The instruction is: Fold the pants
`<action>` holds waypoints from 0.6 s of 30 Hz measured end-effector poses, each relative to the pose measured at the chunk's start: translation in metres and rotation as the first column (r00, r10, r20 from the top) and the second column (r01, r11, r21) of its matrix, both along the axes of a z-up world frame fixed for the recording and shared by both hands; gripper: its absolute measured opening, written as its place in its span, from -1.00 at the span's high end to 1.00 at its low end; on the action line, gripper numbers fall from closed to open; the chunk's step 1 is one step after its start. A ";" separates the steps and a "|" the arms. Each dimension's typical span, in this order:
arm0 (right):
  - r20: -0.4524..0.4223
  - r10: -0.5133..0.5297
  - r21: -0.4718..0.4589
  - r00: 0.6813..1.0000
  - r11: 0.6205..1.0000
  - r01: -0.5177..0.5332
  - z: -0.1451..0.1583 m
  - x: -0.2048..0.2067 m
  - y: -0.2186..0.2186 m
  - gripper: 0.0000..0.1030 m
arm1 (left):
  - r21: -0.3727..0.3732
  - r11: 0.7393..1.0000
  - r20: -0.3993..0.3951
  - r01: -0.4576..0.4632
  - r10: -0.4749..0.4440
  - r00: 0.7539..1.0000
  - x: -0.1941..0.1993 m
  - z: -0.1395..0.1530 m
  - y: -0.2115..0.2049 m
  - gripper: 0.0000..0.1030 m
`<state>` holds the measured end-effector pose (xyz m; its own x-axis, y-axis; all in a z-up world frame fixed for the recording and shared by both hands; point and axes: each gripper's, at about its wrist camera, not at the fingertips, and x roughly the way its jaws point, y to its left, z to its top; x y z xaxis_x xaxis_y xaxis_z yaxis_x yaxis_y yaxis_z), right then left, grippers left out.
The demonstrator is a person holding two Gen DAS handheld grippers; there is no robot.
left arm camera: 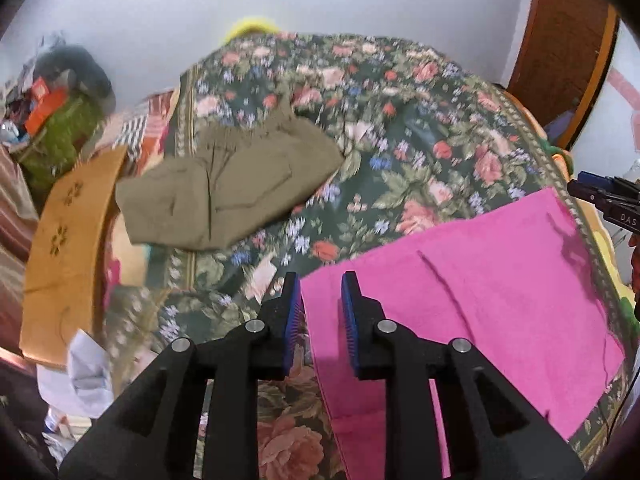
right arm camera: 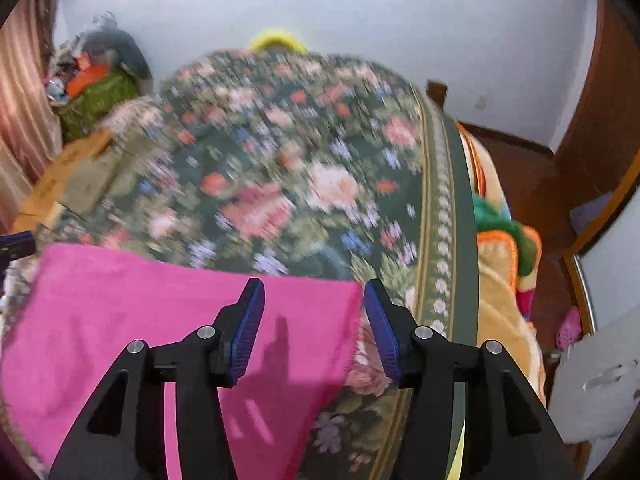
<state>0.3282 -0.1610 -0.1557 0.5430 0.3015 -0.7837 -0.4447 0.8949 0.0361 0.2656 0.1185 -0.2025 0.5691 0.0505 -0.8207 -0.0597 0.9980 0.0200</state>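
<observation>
Left wrist view: both black grippers, left (left arm camera: 320, 284) and right (right arm camera: 314, 292), hang released over flat bright-pink fabric pants (left arm camera: 480, 272) on a floral bedspread (left arm camera: 420, 128).

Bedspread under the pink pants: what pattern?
Dark green bedspread with pink and red roses; sharpest in the left wrist view.

both wrist views tilt down, close over the bed (left arm camera: 420, 148) — sharing pink pants (left arm camera: 500, 280).

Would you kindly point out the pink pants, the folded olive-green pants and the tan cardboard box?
Pink pants (left arm camera: 500, 272), left wrist view, flat middle.
Folded olive-green pants (left arm camera: 224, 184), left wrist view, centre.
Tan cardboard box (left arm camera: 64, 240), left wrist view, top panel.
</observation>
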 end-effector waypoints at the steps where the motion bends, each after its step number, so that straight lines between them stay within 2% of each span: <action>1: 0.003 0.014 0.009 1.000 1.000 -0.014 0.007 -0.004 0.003 0.07 | -0.006 1.000 0.006 0.007 -0.007 1.000 -0.001 0.004 -0.001 0.42; 2: 0.002 0.031 0.022 1.000 0.999 -0.032 0.013 -0.007 0.008 0.06 | -0.018 1.000 0.012 0.020 -0.020 1.000 0.000 0.010 -0.005 0.32; 3: -0.003 0.058 0.048 0.998 0.997 -0.057 0.019 -0.012 0.015 0.06 | -0.025 0.999 0.021 0.030 -0.030 0.999 0.000 0.013 -0.009 0.09; 4: -0.010 0.076 0.064 0.997 0.995 -0.075 0.022 -0.015 0.021 0.04 | -0.029 0.999 0.032 0.043 -0.042 0.999 0.000 0.016 -0.014 -0.03; 6: -0.030 0.119 0.091 0.992 0.989 -0.116 0.022 -0.021 0.037 -0.08 | -0.032 0.997 0.036 0.070 -0.069 0.997 0.001 0.017 -0.024 -0.05; 7: -0.040 0.135 0.097 0.990 0.987 -0.131 0.021 -0.023 0.045 -0.26 | -0.039 0.995 0.026 0.089 -0.088 0.996 0.003 0.015 -0.031 -0.05; 8: -0.050 0.152 0.099 0.987 0.984 -0.146 0.017 -0.027 0.055 -0.30 | -0.048 0.994 0.013 0.102 -0.101 0.995 0.005 0.012 -0.037 -0.05; 10: -0.070 0.184 0.086 0.980 0.980 -0.178 0.006 -0.033 0.071 -0.30 | -0.055 0.991 -0.014 0.118 -0.119 0.993 0.008 0.004 -0.046 -0.05; 16: -0.222 0.262 0.009 0.939 0.964 -0.267 -0.045 -0.048 0.103 -0.30 | -0.020 0.989 -0.139 0.146 -0.148 0.979 0.015 -0.041 -0.064 -0.07; 18: -0.261 0.271 -0.022 0.926 0.958 -0.286 -0.058 -0.055 0.103 -0.30 | -0.011 0.990 -0.115 0.143 -0.143 0.983 0.008 -0.044 -0.064 -0.11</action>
